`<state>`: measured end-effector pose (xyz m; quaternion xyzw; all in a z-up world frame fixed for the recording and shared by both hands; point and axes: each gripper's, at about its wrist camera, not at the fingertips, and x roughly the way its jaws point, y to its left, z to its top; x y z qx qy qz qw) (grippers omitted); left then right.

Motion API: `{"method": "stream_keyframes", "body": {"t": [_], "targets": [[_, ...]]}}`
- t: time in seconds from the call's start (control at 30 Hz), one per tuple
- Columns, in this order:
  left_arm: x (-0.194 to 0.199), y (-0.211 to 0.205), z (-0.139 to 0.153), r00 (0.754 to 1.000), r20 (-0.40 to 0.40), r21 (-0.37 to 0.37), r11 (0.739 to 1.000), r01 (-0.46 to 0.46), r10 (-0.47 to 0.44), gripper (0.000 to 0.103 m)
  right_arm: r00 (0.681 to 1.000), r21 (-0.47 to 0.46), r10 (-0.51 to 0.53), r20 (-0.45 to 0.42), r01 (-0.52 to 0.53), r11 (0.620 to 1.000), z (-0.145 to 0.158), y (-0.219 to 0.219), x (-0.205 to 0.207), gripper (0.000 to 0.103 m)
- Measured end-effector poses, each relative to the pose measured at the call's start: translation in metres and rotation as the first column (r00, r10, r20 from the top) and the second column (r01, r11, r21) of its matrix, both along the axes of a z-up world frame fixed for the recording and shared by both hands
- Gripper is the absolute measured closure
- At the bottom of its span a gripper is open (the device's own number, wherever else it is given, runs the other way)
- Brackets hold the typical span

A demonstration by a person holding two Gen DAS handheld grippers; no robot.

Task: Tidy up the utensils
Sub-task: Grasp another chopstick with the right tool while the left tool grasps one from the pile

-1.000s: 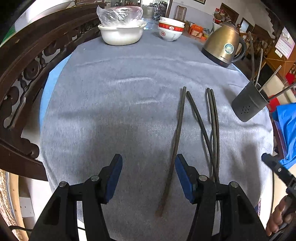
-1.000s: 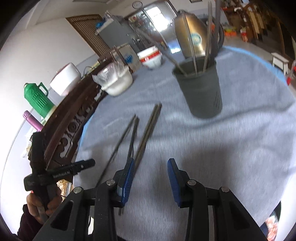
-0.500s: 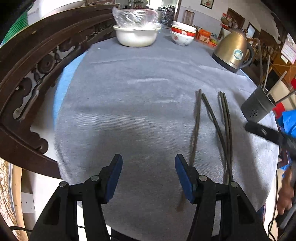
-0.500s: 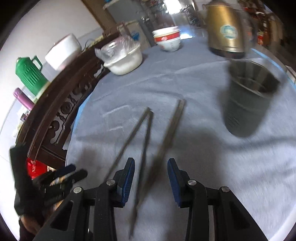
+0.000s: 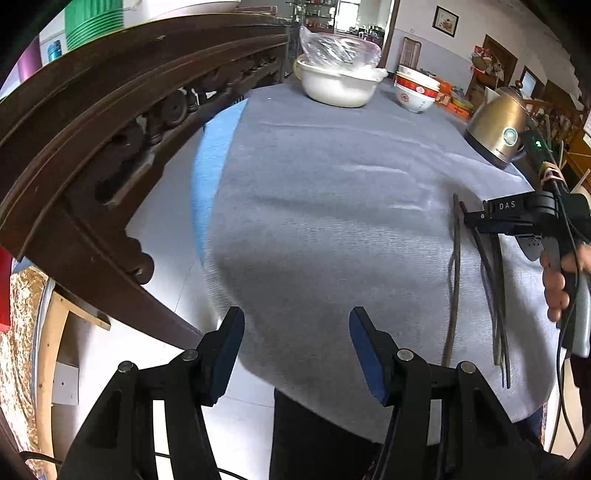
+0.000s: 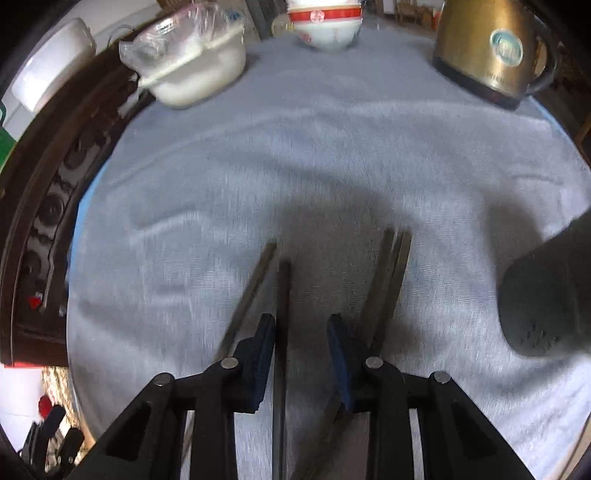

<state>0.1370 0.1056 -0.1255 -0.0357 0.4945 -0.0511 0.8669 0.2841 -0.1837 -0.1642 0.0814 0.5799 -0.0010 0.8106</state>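
Hovering low over the chopsticks (image 6: 280, 314), the right tool (image 6: 301, 345) has its jaws released and straddling one dark stick that runs up the lower centre of the right wrist frame; nothing is clamped yet. A second stick lies just left of the left pad, and a pair lies just right of the right pad. The dark holder cup (image 6: 550, 295) sits at the right edge of that frame, near the pair but apart from it. The left tool (image 5: 295, 347) is released too, empty, at the bottom centre of the left wrist frame, over the near edge of the grey-clothed tabletop (image 5: 332, 221) and well apart from the sticks, which lie at the right of that frame.

Risks, as a judgement: the sticks lie close together, so closing could catch two or nudge a neighbour. The stick is thin and flat on the cloth, so pads may slip over it or pinch fabric. The right wrist frame is motion-blurred, hinting at fast travel and a possible off-centre grab. A grip near one end would let the stick droop and miss the cup mouth. Kettle (image 6: 491, 48) and bowls (image 6: 325, 22) sit far off in the upper frame, so little risk there.
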Motion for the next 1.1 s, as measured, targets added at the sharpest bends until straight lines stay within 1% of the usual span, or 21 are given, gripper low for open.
{"method": "stream_keyframes", "body": {"t": [0.03, 0.07, 0.1, 0.17, 0.2, 0.3, 0.37, 0.47, 0.53, 0.63, 0.73, 0.77, 0.87, 0.93, 1.0, 1.07, 1.1], "targets": [[0.0, 0.002, 0.0, 1.0, 0.001, 0.0, 1.0, -0.002, 0.002, 0.043, 1.0, -0.013, 0.01, -0.003, -0.01, 1.0, 0.0, 0.002, 0.002, 0.071], [0.001, 0.003, 0.001, 1.0, 0.003, 0.002, 1.0, -0.005, 0.005, 0.043, 1.0, -0.04, 0.022, -0.006, -0.022, 0.999, -0.001, 0.006, 0.004, 0.076], [0.002, 0.003, 0.002, 1.0, 0.004, 0.002, 1.0, -0.005, 0.005, 0.043, 1.0, -0.053, 0.025, -0.009, -0.025, 0.998, -0.001, 0.007, 0.006, 0.084], [0.003, 0.004, 0.004, 1.0, 0.006, -0.002, 1.0, -0.006, 0.006, 0.043, 1.0, -0.028, 0.016, -0.011, -0.017, 0.999, -0.002, 0.006, 0.01, 0.093], [0.004, 0.003, 0.005, 1.0, 0.006, -0.003, 1.0, -0.005, 0.005, 0.043, 1.0, -0.012, 0.011, -0.009, -0.011, 1.0, -0.002, 0.005, 0.011, 0.094], [0.005, -0.003, 0.01, 1.0, 0.01, 0.004, 1.0, 0.012, -0.012, 0.043, 1.0, 0.022, 0.008, 0.017, -0.009, 1.0, -0.001, -0.002, 0.006, 0.096], [0.009, -0.012, 0.014, 0.999, 0.006, 0.005, 0.999, 0.041, -0.041, 0.043, 0.999, 0.084, 0.002, 0.053, -0.007, 0.996, 0.005, -0.012, -0.004, 0.096], [0.02, -0.032, 0.021, 0.995, -0.003, 0.002, 0.995, 0.096, -0.096, 0.043, 0.992, 0.124, -0.005, 0.124, -0.011, 0.992, 0.025, -0.027, -0.024, 0.096], [0.029, -0.048, 0.024, 0.991, -0.01, -0.005, 0.991, 0.136, -0.136, 0.043, 0.984, 0.179, -0.015, 0.178, -0.017, 0.984, 0.04, -0.039, -0.043, 0.096], [0.051, -0.082, 0.027, 0.977, -0.028, -0.008, 0.977, 0.212, -0.212, 0.043, 0.968, 0.231, -0.05, 0.247, -0.009, 0.973, 0.061, -0.054, -0.068, 0.096], [0.08, -0.118, 0.023, 0.959, -0.063, -0.003, 0.961, 0.275, -0.275, 0.043, 0.947, 0.269, -0.093, 0.306, 0.007, 0.963, 0.078, -0.064, -0.089, 0.096], [0.093, -0.131, 0.019, 0.95, -0.09, -0.009, 0.954, 0.3, -0.3, 0.043, 0.942, 0.282, -0.106, 0.319, 0.013, 0.959, 0.081, -0.069, -0.097, 0.096], [0.123, -0.158, 0.009, 0.932, -0.159, -0.037, 0.945, 0.324, -0.326, 0.043, 0.923, 0.303, -0.144, 0.356, 0.032, 0.952, 0.095, -0.085, -0.117, 0.096], [0.14, -0.174, 0.001, 0.913, -0.21, -0.07, 0.937, 0.342, -0.348, 0.043, 0.913, 0.321, -0.166, 0.373, 0.041, 0.946, 0.102, -0.094, -0.13, 0.096], [0.148, -0.184, -0.005, 0.912, -0.237, -0.058, 0.941, 0.332, -0.336, 0.044, 0.904, 0.33, -0.184, 0.385, 0.051, 0.942, 0.104, -0.101, -0.138, 0.096], [0.157, -0.197, -0.008, 0.901, -0.255, -0.049, 0.936, 0.35, -0.35, 0.05, 0.897, 0.339, -0.197, 0.397, 0.056, 0.939, 0.106, -0.106, -0.144, 0.096], [0.16, -0.2, -0.011, 0.899, -0.271, -0.049, 0.937, 0.345, -0.345, 0.054, 0.893, 0.342, -0.203, 0.401, 0.059, 0.938, 0.106, -0.108, -0.147, 0.096]]}}
